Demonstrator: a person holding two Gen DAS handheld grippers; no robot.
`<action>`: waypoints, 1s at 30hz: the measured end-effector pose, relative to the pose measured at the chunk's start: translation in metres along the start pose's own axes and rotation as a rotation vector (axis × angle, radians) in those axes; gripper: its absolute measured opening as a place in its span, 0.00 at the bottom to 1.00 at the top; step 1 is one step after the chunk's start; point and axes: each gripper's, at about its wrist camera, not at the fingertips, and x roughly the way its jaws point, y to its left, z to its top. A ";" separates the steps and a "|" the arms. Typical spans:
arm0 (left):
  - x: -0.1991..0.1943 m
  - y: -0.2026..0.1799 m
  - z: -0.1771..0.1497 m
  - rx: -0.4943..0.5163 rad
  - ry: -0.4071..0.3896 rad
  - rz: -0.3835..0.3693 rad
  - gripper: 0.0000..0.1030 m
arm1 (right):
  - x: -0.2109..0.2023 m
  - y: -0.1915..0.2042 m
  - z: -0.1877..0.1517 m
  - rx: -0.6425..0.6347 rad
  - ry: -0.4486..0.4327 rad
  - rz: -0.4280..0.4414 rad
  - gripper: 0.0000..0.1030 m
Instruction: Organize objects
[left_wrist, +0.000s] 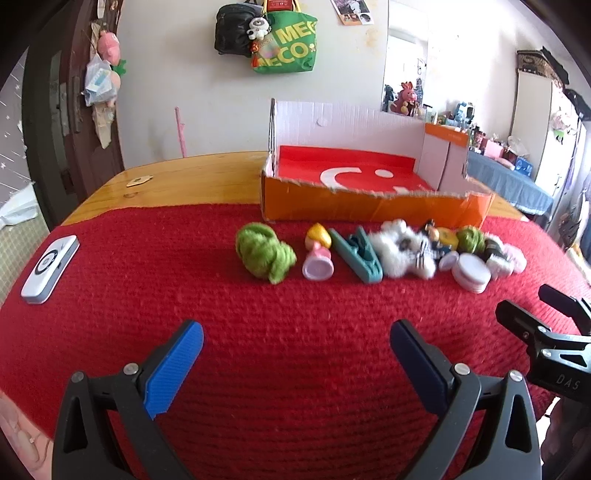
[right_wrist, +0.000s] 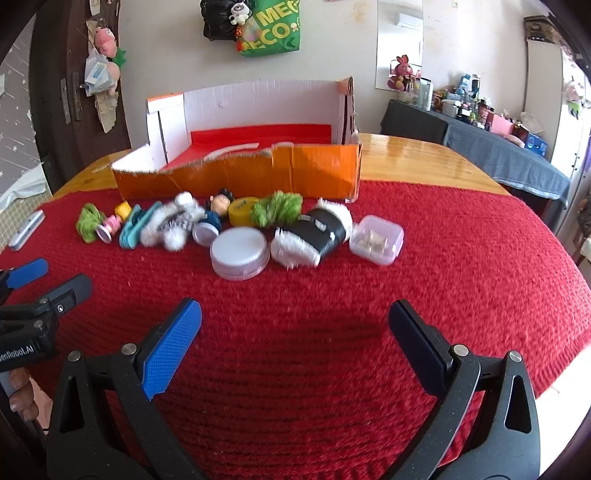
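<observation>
A row of small items lies on the red knitted mat (left_wrist: 258, 332) in front of an orange cardboard box (left_wrist: 369, 206) with a red floor. From the left: a green fuzzy toy (left_wrist: 264, 253), a pink-and-yellow figurine (left_wrist: 317, 254), a teal clip (left_wrist: 358, 254), a white fluffy toy (left_wrist: 402, 251). In the right wrist view follow a white lid (right_wrist: 239, 254), a black-and-white furry piece (right_wrist: 314, 236), a clear small box (right_wrist: 376, 239), a yellow cap (right_wrist: 242, 210). My left gripper (left_wrist: 295, 350) and right gripper (right_wrist: 295, 332) hover open and empty, short of the row.
A white-and-grey device (left_wrist: 50, 269) lies at the mat's left edge. The wooden table (left_wrist: 184, 181) shows beyond the mat. The right gripper's black frame (left_wrist: 546, 332) intrudes at the left view's right edge. Bags hang on the wall behind; a cluttered side table (right_wrist: 498, 147) stands right.
</observation>
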 end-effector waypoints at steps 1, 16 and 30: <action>-0.001 0.001 0.005 0.001 0.010 -0.027 1.00 | -0.003 -0.001 0.003 -0.005 -0.006 -0.003 1.00; 0.030 0.046 0.065 0.039 0.248 -0.258 1.00 | 0.017 -0.062 0.065 -0.190 0.032 0.034 1.00; 0.068 0.063 0.076 0.204 0.386 -0.424 0.87 | 0.059 -0.094 0.061 -0.340 0.149 0.232 1.00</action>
